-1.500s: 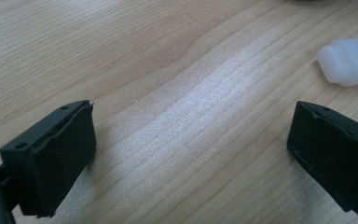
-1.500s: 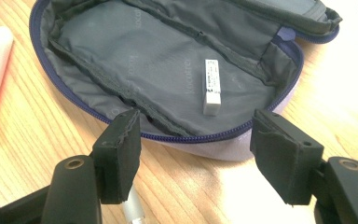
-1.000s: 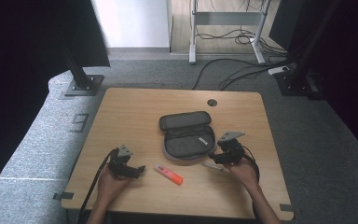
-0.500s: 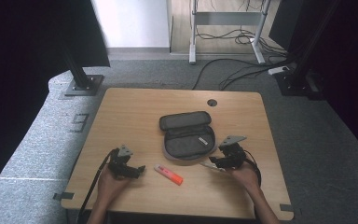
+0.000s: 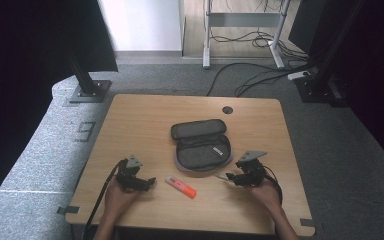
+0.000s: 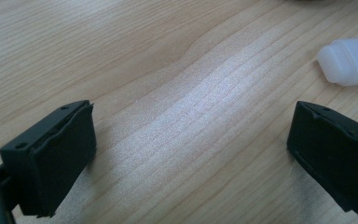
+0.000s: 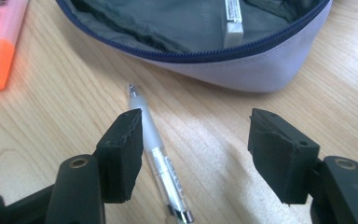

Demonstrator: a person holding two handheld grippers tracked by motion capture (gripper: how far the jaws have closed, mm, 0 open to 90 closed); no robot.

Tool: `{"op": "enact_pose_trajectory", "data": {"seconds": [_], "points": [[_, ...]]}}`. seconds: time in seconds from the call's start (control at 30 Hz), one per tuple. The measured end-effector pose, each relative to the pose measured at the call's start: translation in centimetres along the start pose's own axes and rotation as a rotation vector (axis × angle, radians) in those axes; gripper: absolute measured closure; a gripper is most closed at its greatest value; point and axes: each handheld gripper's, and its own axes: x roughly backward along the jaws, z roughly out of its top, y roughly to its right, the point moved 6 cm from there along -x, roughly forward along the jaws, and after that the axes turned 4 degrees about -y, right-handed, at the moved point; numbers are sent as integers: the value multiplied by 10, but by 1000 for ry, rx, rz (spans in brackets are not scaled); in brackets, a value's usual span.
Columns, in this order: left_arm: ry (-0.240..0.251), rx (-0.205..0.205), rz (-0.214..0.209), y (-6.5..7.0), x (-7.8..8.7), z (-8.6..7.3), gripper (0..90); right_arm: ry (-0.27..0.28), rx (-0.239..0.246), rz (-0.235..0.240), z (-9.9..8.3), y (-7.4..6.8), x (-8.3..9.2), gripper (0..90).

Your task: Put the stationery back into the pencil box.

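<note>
An open grey pencil case [image 5: 200, 145] lies mid-table, with a white eraser [image 7: 233, 21] inside. A clear pen [image 7: 156, 154] lies on the wood in front of the case, between the jaws of my right gripper [image 7: 198, 123] and close against the left pad. These jaws have just been closing a little but stand open, the other pad well apart from the pen. In the high view the right gripper [image 5: 231, 177] sits at the pen [image 5: 222, 176]. An orange and pink highlighter [image 5: 180, 186] lies between the hands. My left gripper [image 6: 189, 154] rests open on bare wood, the highlighter's pale end [image 6: 349, 60] just beyond it.
The wooden table [image 5: 145, 120] has a cable hole [image 5: 227, 109] at the back. Bare wood runs behind and left of the case. The left gripper [image 5: 149, 181] sits near the front edge. Stands and floor cables surround the table.
The right gripper has shifted slightly toward the front edge, onto the pen. The left gripper, case and highlighter have stayed where they were.
</note>
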Motion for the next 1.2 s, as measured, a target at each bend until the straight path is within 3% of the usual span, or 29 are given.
{"op": "enact_pose_trajectory", "data": {"seconds": [0.53, 0.63, 0.77, 0.9, 1.0, 1.2], "points": [[0, 0, -1, 0, 0, 0, 11, -28, 16, 30, -14, -4, -10, 423], [0, 0, 0, 0, 0, 0, 10, -24, 17, 23, -14, -4, -10, 478], [1, 0, 1, 0, 0, 0, 10, -24, 54, 25, -15, -8, -9, 535], [0, 0, 0, 0, 0, 0, 10, -13, 99, 51, -16, -15, -9, 658], [0, 0, 0, 0, 0, 0, 10, -11, 104, 69, -16, -18, -9, 748], [0, 0, 0, 0, 0, 0, 10, -22, 98, 68, -16, -19, -8, 779]]}}
